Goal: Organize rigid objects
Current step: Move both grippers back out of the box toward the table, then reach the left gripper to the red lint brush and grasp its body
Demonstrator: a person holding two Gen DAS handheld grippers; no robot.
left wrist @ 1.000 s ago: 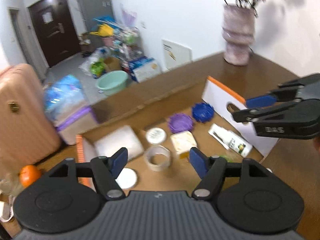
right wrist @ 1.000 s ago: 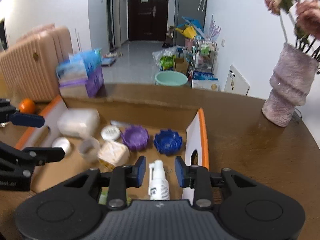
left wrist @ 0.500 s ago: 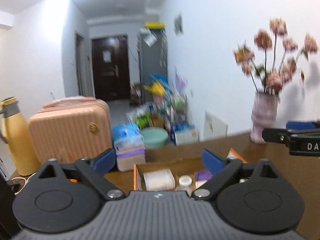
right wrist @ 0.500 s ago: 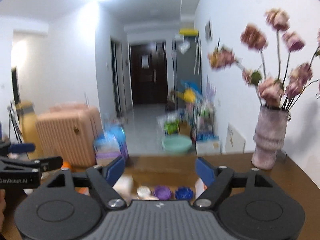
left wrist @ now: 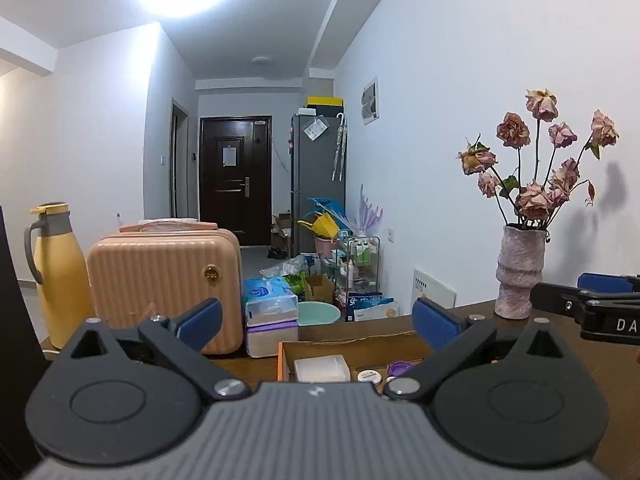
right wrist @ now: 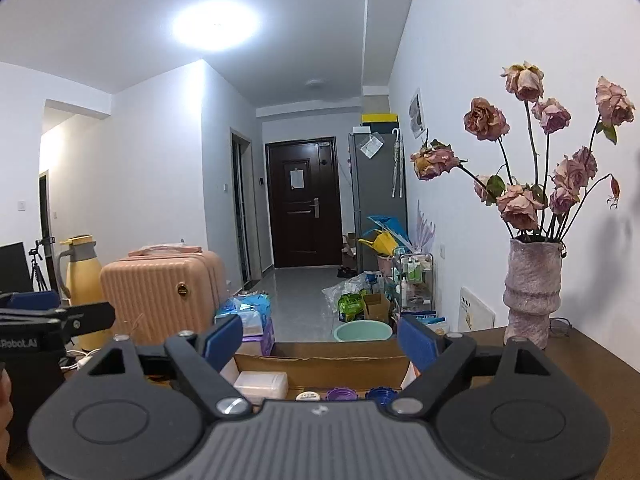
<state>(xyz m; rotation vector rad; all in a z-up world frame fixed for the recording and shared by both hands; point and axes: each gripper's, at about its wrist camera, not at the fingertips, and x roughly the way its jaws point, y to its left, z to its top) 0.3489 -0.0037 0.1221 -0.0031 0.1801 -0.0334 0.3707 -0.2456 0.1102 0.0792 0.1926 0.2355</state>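
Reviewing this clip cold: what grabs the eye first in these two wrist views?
The vase of faded pink roses on the right of the brown table stands out first. Next comes the peach suitcase on the left, with a yellow jug beside it. Low in the middle, the open cardboard box holds small items, framed by the open, empty right gripper.

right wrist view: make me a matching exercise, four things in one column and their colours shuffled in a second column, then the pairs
Things:
1. ribbed hard-shell suitcase
2. round plastic basin on the floor
3. tall thermos jug with a grey handle
4. ridged screw cap in the cardboard box

Colours:
A. purple
B. yellow
C. peach pink
D. mint green

Pairs: 1-C, 2-D, 3-B, 4-A
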